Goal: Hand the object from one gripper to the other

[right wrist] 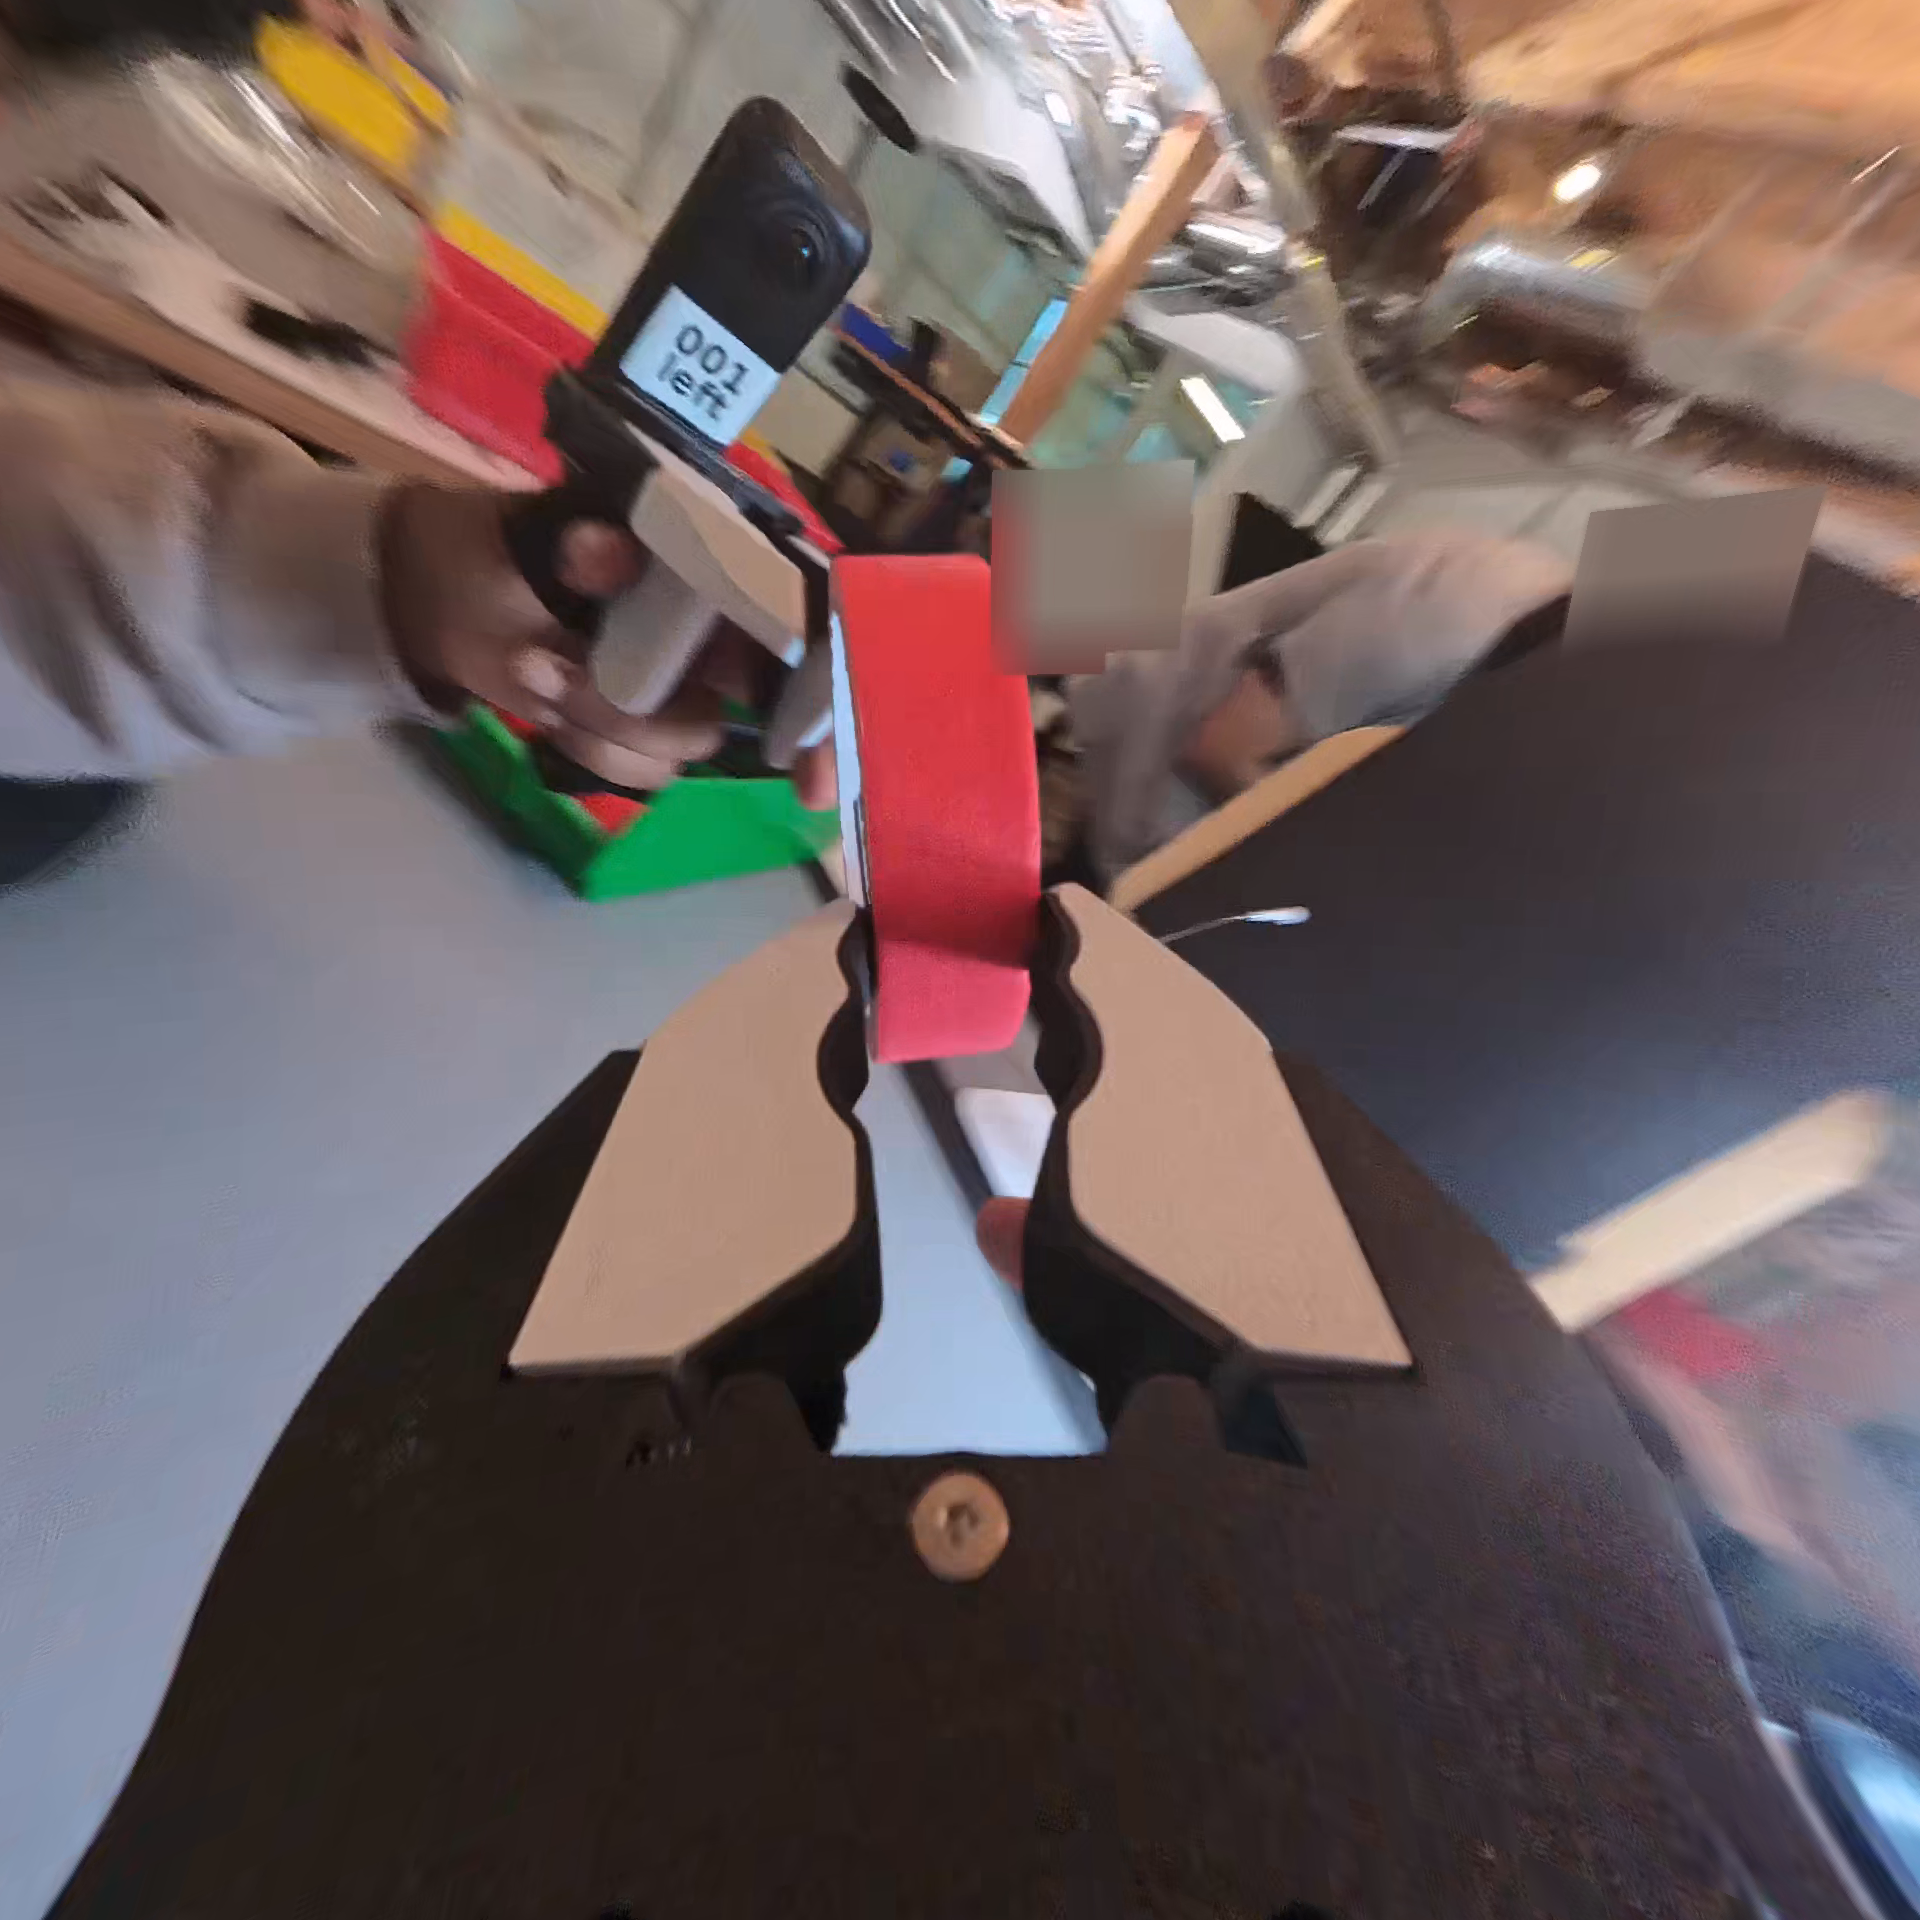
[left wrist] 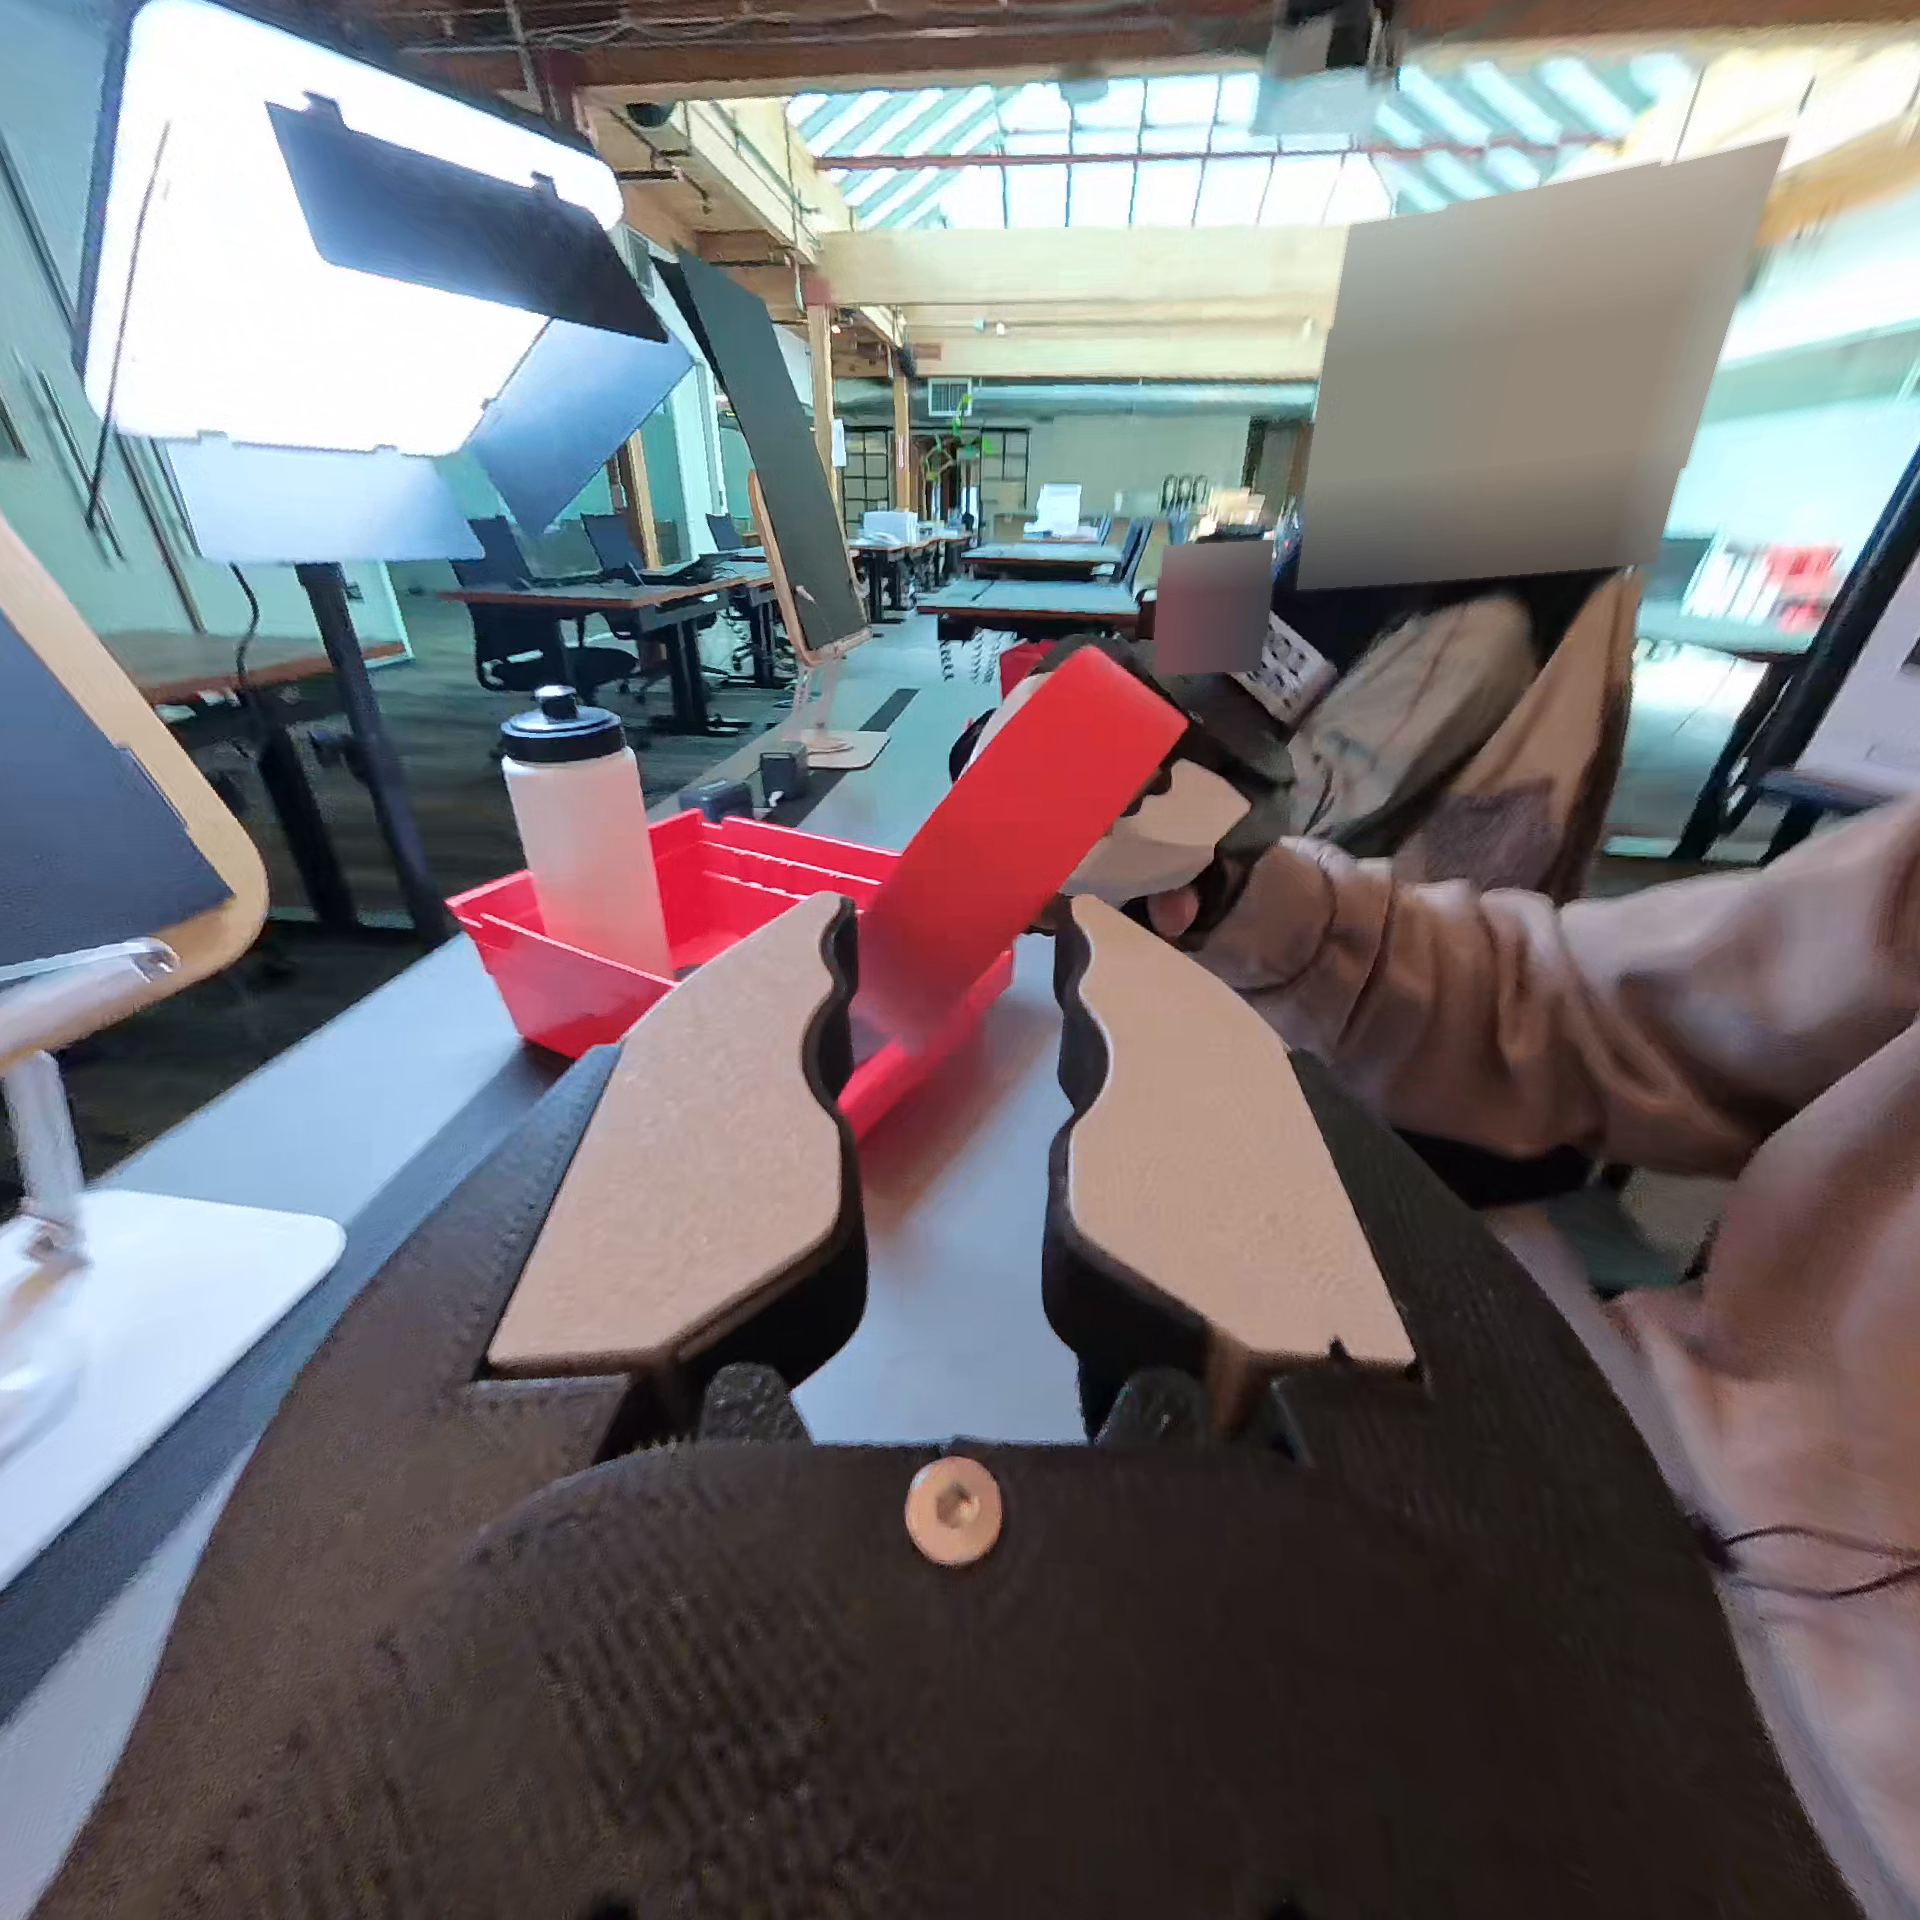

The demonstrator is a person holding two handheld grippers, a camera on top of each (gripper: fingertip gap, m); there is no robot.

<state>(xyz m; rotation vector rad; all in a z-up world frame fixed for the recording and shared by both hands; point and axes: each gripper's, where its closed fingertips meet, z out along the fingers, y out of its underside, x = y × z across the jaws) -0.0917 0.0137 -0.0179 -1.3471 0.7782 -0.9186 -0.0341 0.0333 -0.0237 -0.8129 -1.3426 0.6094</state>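
Observation:
A red tape roll (left wrist: 997, 831) is held edge-on in the air between both grippers. In the right wrist view my right gripper (right wrist: 951, 935) is shut on the roll's near rim (right wrist: 945, 779). My left gripper (left wrist: 956, 925) is open, and the roll's near end sits between its fingertips, close to the left finger. In the left wrist view the right gripper (left wrist: 1127, 821) grips the roll's far end. In the right wrist view the left gripper (right wrist: 816, 665) reaches the roll's far left edge with its fingers apart.
A red bin (left wrist: 582, 977) with a white bottle (left wrist: 587, 831) standing in it sits on the grey table (right wrist: 260, 1039) just beyond the roll. A green bin (right wrist: 707, 842) lies under the left gripper. A lit light panel (left wrist: 312, 291) and a white stand base (left wrist: 156, 1299) are at the left.

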